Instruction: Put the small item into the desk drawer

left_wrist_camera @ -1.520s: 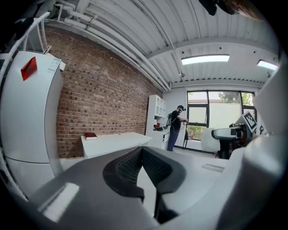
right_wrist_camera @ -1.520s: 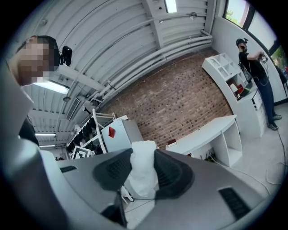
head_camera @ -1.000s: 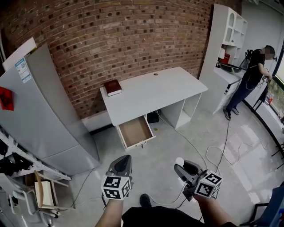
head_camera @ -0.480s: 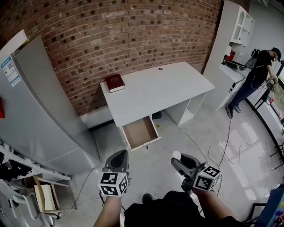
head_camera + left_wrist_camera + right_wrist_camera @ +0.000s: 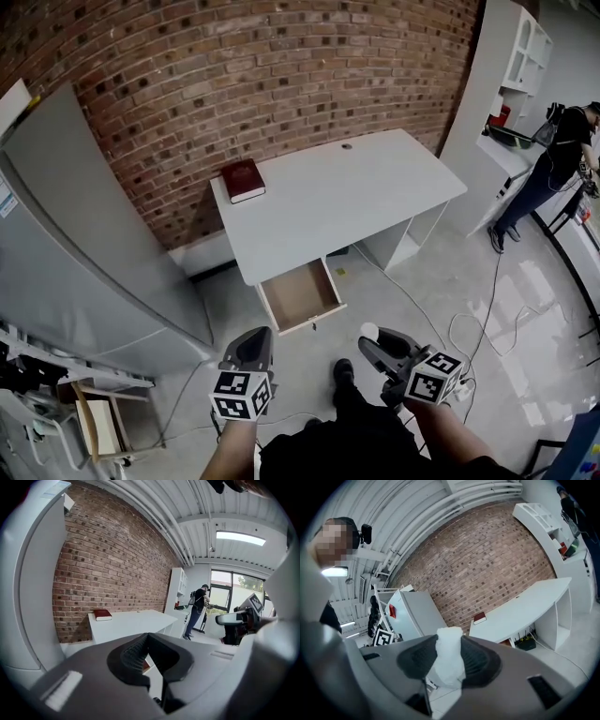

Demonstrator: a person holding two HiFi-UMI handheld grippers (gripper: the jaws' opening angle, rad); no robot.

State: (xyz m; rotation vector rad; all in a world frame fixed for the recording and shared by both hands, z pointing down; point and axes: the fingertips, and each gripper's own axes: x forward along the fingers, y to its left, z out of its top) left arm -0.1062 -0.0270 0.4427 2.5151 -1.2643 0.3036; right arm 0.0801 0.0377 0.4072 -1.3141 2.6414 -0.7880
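My right gripper [image 5: 371,339] is shut on a small white item [image 5: 449,660]; its white tip [image 5: 369,330] pokes out past the jaws in the head view. My left gripper [image 5: 254,347] hangs beside it with its jaws together and nothing between them. Both are held low over the floor, short of the white desk [image 5: 328,195]. The desk's drawer [image 5: 300,296] stands pulled out below the desktop's left half, its wooden inside bare. In the left gripper view the desk [image 5: 131,621] lies ahead.
A dark red book [image 5: 242,179] lies on the desk's left corner. A grey fridge [image 5: 84,244] stands left of the desk against the brick wall. Cables [image 5: 469,328] trail across the floor at right. A person [image 5: 553,169] stands by the white shelf unit [image 5: 497,84].
The head view has drawn closer to the desk and drawer. Both grippers keep their places in the view, the white item still held.
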